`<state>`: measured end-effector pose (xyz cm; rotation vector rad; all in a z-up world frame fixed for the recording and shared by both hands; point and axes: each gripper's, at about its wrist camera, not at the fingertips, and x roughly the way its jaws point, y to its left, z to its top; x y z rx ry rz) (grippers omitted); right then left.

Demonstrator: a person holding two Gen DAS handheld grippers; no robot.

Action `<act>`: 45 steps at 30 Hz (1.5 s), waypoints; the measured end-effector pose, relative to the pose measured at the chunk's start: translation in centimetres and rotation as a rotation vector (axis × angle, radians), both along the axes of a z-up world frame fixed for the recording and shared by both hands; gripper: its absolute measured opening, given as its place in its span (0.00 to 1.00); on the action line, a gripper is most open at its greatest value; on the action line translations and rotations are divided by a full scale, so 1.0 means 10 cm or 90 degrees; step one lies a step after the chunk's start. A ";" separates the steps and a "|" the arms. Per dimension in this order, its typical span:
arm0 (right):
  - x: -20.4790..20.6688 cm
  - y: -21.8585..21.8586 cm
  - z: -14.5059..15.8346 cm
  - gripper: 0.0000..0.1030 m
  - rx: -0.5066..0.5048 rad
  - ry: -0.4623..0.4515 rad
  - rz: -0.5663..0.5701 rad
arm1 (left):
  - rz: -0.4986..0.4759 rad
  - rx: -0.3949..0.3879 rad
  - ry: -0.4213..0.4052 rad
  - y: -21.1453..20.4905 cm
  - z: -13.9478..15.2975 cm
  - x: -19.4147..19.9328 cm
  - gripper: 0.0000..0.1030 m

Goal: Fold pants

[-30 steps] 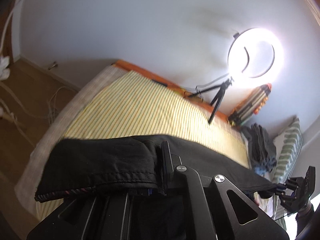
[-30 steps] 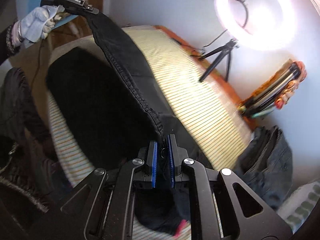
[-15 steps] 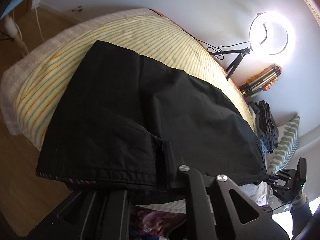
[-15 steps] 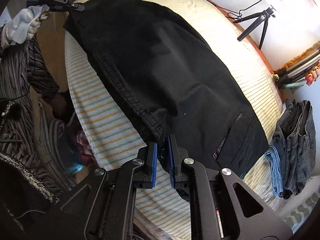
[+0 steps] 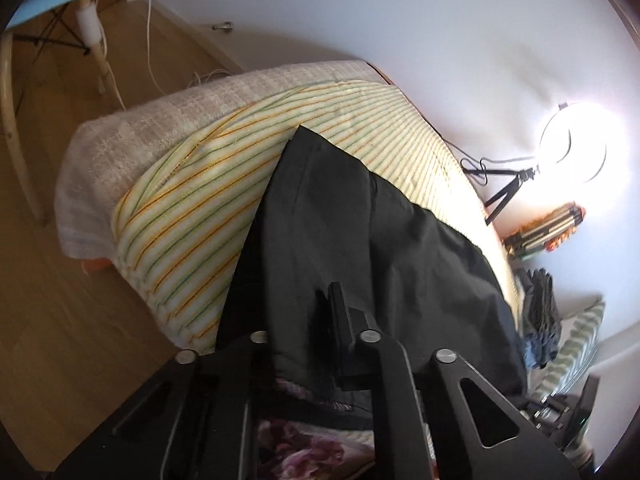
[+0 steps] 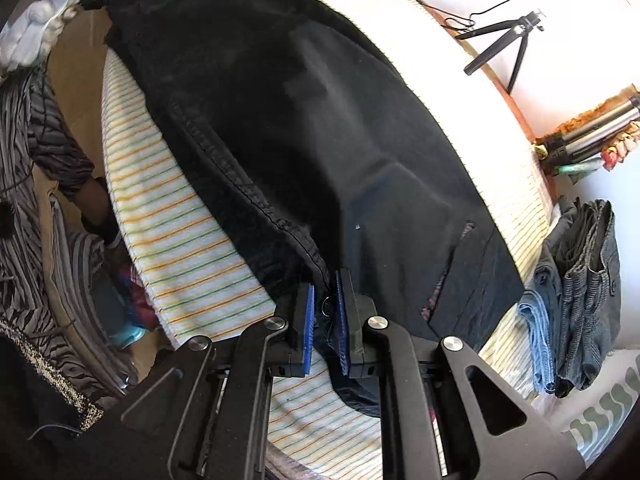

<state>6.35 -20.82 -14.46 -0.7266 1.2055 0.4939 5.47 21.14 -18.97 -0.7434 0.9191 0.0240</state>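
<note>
1. Left wrist view: the left gripper [image 5: 320,332] is clamped on one end of the black pants [image 5: 360,248], apparently the hem, keeping that edge taut over the striped bed [image 5: 192,216].
2. Right wrist view: the right gripper [image 6: 324,312] pinches the waistband end, so the pants [image 6: 320,128] lie flat lengthwise on the bed.

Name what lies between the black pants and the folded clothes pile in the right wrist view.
Only a bare strip of striped sheet separates the black pants from the folded clothes pile; the right wrist view shows it.
</note>
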 end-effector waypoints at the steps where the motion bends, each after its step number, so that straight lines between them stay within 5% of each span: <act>1: 0.02 -0.01 0.02 0.10 0.002 -0.002 -0.005 | -0.001 0.012 0.003 -0.03 0.01 -0.03 0.07; 8: 0.07 -0.03 -0.05 0.10 0.007 0.009 -0.012 | 0.000 0.058 0.044 0.03 -0.10 -0.11 0.09; 12: 0.04 -0.07 -0.09 0.12 0.034 0.027 -0.032 | 0.027 0.138 0.036 0.04 0.12 -0.15 0.18; 17: -0.06 -0.25 0.07 0.28 0.130 0.031 -0.088 | 0.011 0.193 -0.011 -0.03 0.46 -0.12 0.21; 23: -0.22 -0.68 0.32 0.40 0.262 0.004 -0.210 | -0.118 0.213 -0.082 -0.63 0.83 0.10 0.44; 34: -0.07 -2.01 0.35 0.45 0.416 -0.064 -0.553 | -0.450 0.144 -0.120 -2.52 0.76 0.60 0.44; 40: 0.30 -2.45 0.02 0.54 0.456 -0.038 -0.638 | -0.584 0.150 -0.102 -3.37 0.59 0.62 0.44; 45: 0.54 -2.59 -0.29 0.54 0.487 0.008 -0.663 | -0.643 0.134 -0.069 -3.65 0.35 0.60 0.44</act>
